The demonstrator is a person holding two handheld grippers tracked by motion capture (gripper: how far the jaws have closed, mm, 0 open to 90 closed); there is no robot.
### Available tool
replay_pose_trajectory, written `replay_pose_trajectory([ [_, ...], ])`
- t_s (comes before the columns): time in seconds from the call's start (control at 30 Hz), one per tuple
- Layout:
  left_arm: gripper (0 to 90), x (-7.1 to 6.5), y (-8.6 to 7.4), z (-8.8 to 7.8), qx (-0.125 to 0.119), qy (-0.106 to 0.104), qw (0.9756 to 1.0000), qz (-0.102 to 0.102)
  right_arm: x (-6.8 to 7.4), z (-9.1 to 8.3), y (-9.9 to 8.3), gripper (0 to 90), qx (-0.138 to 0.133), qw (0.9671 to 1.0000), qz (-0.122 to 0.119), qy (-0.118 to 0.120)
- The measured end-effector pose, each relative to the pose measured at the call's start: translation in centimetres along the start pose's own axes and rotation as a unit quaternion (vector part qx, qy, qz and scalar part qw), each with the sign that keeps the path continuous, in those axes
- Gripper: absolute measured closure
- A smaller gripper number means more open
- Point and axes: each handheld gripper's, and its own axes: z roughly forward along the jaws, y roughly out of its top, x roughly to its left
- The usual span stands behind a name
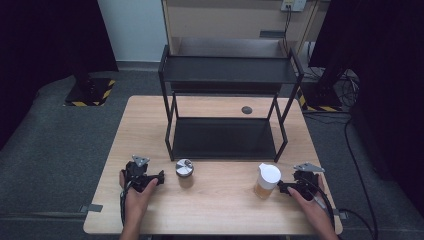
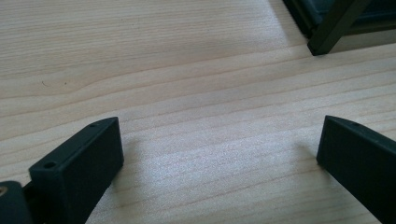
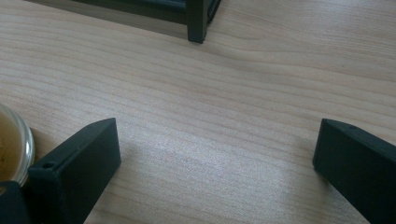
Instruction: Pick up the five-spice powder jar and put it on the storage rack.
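Note:
A small silver tin (image 1: 184,167) sits on the wooden table (image 1: 150,120), just right of my left gripper (image 1: 159,176). That gripper rests low on the table with its jaws wide apart and only bare wood between them (image 2: 219,140). A jar with a white lid and amber contents (image 1: 266,181) stands just left of my right gripper (image 1: 281,187). In the right gripper view the jaws are open over bare wood (image 3: 217,140), and the jar's glass edge (image 3: 16,144) shows beside the left jaw.
A black two-tier metal rack (image 1: 227,75) stands at the back middle of the table; its front feet (image 2: 322,46) (image 3: 196,35) lie ahead of each gripper. A round dark cable hole (image 1: 246,109) lies under the rack. Cables trail off the table's right side.

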Motion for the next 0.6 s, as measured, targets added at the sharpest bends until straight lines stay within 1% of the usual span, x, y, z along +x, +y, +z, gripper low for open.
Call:
replay_pose_trajectory([
  [0.5,0.0,0.03,0.0,-0.01,0.0,-0.001,1.0,0.001,0.03,0.0,-0.01,1.8,0.0,1.0,0.001,-0.001],
  [0.6,0.0,0.11,-0.04,-0.02,-0.001,-0.004,1.0,0.001,0.03,0.0,-0.01,1.8,0.0,1.0,0.001,-0.001],
])
